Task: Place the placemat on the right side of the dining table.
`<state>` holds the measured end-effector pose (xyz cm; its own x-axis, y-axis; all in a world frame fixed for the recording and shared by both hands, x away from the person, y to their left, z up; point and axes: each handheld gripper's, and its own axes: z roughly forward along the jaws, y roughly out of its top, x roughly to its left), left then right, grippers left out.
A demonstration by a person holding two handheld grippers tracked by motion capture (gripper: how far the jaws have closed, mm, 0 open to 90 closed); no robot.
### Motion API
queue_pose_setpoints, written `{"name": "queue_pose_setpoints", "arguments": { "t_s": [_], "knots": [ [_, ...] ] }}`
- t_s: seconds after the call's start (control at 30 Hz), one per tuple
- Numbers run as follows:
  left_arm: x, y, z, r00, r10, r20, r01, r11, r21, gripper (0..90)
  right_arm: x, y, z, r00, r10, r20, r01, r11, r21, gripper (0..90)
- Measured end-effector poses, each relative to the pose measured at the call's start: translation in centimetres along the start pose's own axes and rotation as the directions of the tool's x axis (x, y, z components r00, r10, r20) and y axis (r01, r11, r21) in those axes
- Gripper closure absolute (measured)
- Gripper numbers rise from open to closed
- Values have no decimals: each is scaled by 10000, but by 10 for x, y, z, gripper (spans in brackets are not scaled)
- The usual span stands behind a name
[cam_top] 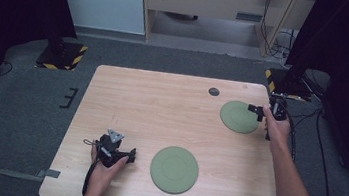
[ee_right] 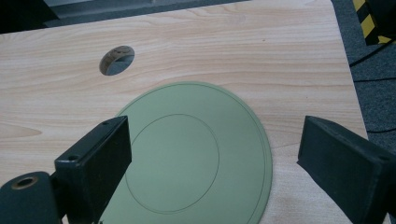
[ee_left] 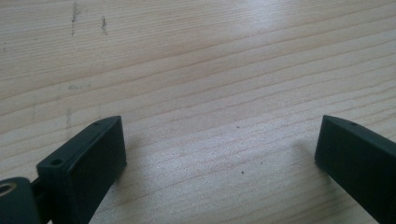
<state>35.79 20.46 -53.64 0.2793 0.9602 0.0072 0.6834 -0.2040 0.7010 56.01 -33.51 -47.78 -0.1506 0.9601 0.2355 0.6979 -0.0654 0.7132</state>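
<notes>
Two flat round green plates lie on the wooden table (cam_top: 161,106). One plate (cam_top: 238,117) is at the far right, the other (cam_top: 174,169) near the front middle. My right gripper (cam_top: 255,111) hovers at the right rim of the far plate, held by a hand. In the right gripper view its jaws (ee_right: 215,130) stand wide open above that plate (ee_right: 187,154), with nothing pinched. My left gripper (cam_top: 130,154) rests low at the front left, just left of the near plate. Its open jaws (ee_left: 219,135) frame bare wood.
A small round cable hole (cam_top: 213,91) pierces the table near the far plate and appears as a hole (ee_right: 116,59) beyond it in the right gripper view. Black stands with striped bases (cam_top: 62,54) flank the table's far corners. Cables (cam_top: 317,130) lie on the floor at right.
</notes>
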Motion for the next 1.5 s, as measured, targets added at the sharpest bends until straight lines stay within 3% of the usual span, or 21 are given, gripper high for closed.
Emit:
{"name": "queue_pose_setpoints", "arguments": {
  "t_s": [0.3, 0.77, 1.5],
  "knots": [
    [0, 0, 0, 10000, 30, 24, -30, 10000, 13, 13, 6, 1, -17, 9998, -96, -196, 91, 9996, -276, 93],
    [0, -1, -1, 10000, 58, 74, -58, 10000, -2, 13, 15, -19, -37, 9992, -236, -331, 227, 9993, -290, 92],
    [0, -2, -2, 9998, 118, 134, -118, 9999, 19, 12, 44, -47, -68, 9908, -1152, -706, 1144, 9933, -153, 74]
  ]
}}
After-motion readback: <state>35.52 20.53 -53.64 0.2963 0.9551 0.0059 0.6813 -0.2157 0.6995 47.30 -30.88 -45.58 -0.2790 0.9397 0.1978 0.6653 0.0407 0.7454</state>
